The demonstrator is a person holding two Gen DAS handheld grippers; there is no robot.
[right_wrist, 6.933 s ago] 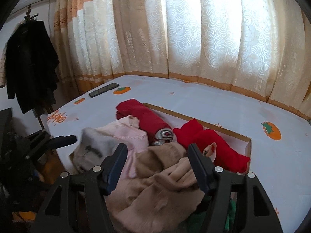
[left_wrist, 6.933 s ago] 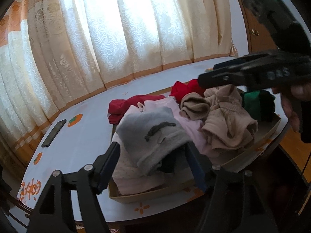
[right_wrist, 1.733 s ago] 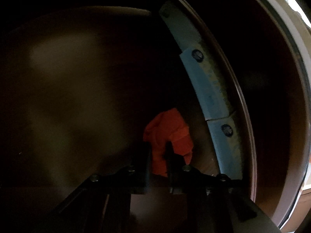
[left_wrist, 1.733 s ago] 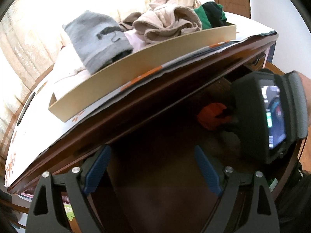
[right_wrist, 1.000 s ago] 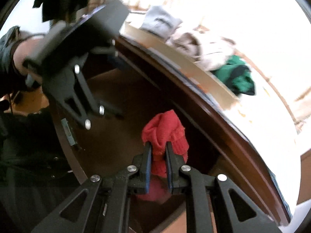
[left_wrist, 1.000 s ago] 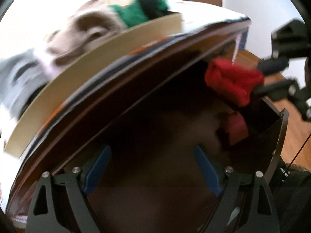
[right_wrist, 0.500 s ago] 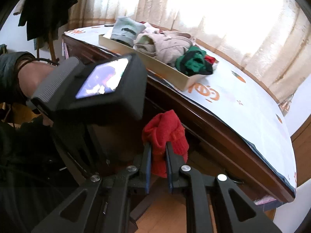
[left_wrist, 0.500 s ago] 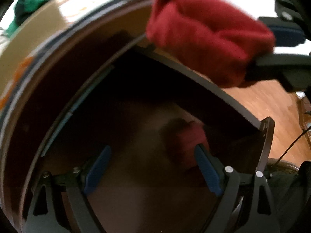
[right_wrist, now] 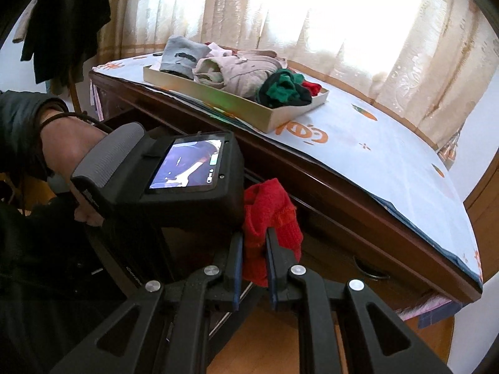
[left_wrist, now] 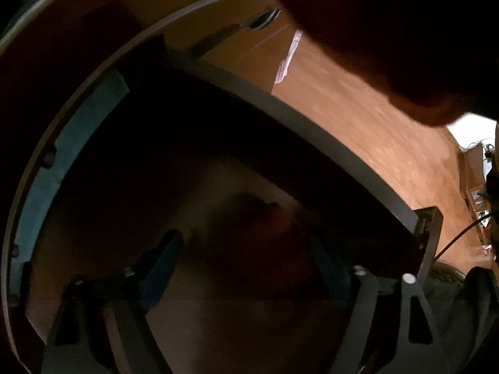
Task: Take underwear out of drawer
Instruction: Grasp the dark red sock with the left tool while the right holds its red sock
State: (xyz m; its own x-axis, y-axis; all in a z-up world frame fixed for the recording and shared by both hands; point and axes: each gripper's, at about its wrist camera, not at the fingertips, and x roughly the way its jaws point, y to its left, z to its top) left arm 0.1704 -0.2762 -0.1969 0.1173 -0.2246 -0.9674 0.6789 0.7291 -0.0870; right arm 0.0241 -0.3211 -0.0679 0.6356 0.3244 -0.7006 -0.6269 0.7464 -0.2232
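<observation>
Red underwear (right_wrist: pixel 268 218) pinched in right tool (right_wrist: pixel 253 249), outside drawer (left_wrist: pixel 312 115)

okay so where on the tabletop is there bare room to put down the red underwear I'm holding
The white tablecloth is bare to the right of the cardboard tray, out to the table's far corner. A narrower bare strip lies behind the tray, along the curtains. The tray itself is crowded with heaped clothes. The right gripper holds the red underwear.

The right claw (right_wrist: pixel 254 249) is clamped tight, while the left claw (left_wrist: pixel 246 255) points steeply down, jaws narrowing.
</observation>
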